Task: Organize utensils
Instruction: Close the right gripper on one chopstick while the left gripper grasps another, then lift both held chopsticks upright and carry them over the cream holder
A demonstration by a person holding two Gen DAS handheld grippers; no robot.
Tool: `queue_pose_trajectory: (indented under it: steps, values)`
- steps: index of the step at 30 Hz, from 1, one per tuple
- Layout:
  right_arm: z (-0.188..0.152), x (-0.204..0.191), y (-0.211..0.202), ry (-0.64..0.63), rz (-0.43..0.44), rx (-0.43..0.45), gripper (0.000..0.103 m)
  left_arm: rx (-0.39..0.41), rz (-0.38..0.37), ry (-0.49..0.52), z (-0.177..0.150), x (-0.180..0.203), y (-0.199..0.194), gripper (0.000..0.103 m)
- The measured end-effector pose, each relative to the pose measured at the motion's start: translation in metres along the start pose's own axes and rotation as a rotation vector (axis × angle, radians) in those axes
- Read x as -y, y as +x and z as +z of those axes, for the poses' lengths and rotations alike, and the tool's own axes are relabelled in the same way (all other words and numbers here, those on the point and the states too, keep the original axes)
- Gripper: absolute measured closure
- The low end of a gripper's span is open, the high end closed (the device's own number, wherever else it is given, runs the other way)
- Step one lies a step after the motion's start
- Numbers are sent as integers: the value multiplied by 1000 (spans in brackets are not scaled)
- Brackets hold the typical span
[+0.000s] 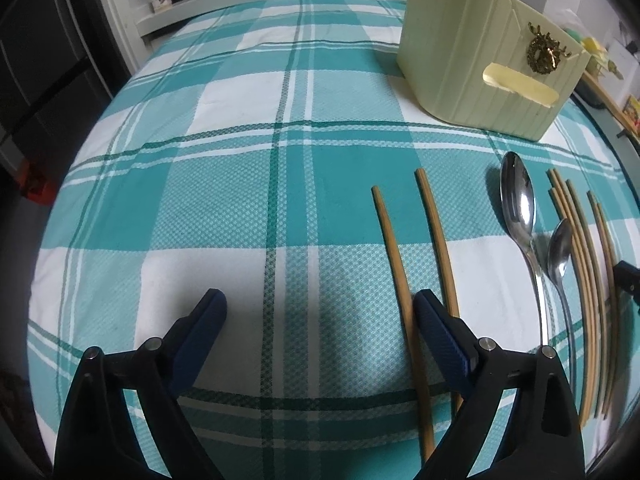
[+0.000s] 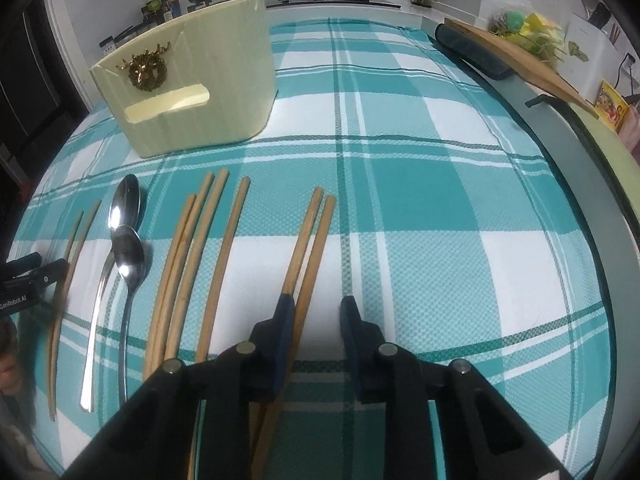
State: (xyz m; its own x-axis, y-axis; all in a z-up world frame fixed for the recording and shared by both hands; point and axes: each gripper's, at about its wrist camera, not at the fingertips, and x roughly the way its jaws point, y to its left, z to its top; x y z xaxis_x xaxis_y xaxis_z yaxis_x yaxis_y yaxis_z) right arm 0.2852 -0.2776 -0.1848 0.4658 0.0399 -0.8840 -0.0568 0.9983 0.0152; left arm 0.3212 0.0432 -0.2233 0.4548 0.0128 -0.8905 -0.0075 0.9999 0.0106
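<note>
My left gripper [image 1: 320, 316] is open wide over the checked tablecloth [image 1: 240, 160]. One wooden chopstick [image 1: 390, 240] runs just inside its right finger, and a second chopstick [image 1: 439, 240] lies outside that finger. Two steel spoons [image 1: 518, 208] and several more chopsticks [image 1: 580, 260] lie further right. A pale green holder [image 1: 480, 68] stands at the back. My right gripper [image 2: 318, 318] has narrow jaws with a clear gap. A pair of chopsticks [image 2: 305, 236] meets its left finger: one passes under it, the other runs along its inner side. The right finger touches nothing.
The right wrist view shows the holder [image 2: 192, 92], spoons [image 2: 126, 204], several chopsticks [image 2: 192, 264] and the left gripper [image 2: 32, 276] at the left edge. A wooden board [image 2: 520, 56] and a dark roll [image 2: 472, 52] line the table's right edge. A stove with pans stands behind.
</note>
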Motion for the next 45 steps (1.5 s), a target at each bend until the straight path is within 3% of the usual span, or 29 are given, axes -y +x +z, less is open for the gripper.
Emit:
queue_pose_trajectory:
  steps: [1, 4, 9, 10, 11, 13, 17, 20, 28, 33, 40, 45]
  values:
    - [-3, -2, 4, -11, 13, -36, 81, -1, -2, 6, 0, 0, -1, 10]
    - [-4, -7, 4, -61, -9, -34, 82, -9, -13, 25, 3, 3, -2, 18]
    - [20, -5, 17, -80, 7, -50, 83, -36, -34, 87, 15, 17, -3, 48]
    - [25, -5, 20, -80, 16, -60, 83, -38, -39, 99, 19, 19, -3, 60]
    - [31, -6, 24, -91, 18, -68, 83, -40, -62, 105, 21, 21, -2, 80]
    - [42, -8, 30, -112, 13, -68, 92, -43, -74, 116, 27, 25, -1, 96]
    - [56, -7, 35, -111, 41, -62, 96, -18, -98, 93, 32, 23, -3, 100]
    - [63, -2, 24, -63, 94, -34, 96, 47, -131, 49, 33, 12, -27, 100]
    - [70, -13, -87, -73, 213, 185, 96, 240, -219, -7, 36, -12, -122, 100]
    - [62, -22, -143, -107, 235, 303, 96, 332, -262, -7, 29, -15, -169, 100]
    - [57, -34, -192, -133, 230, 466, 96, 422, -301, -16, 38, -14, -201, 100]
    - [82, -37, -210, -118, 238, 550, 96, 467, -342, -26, 71, -14, -225, 100]
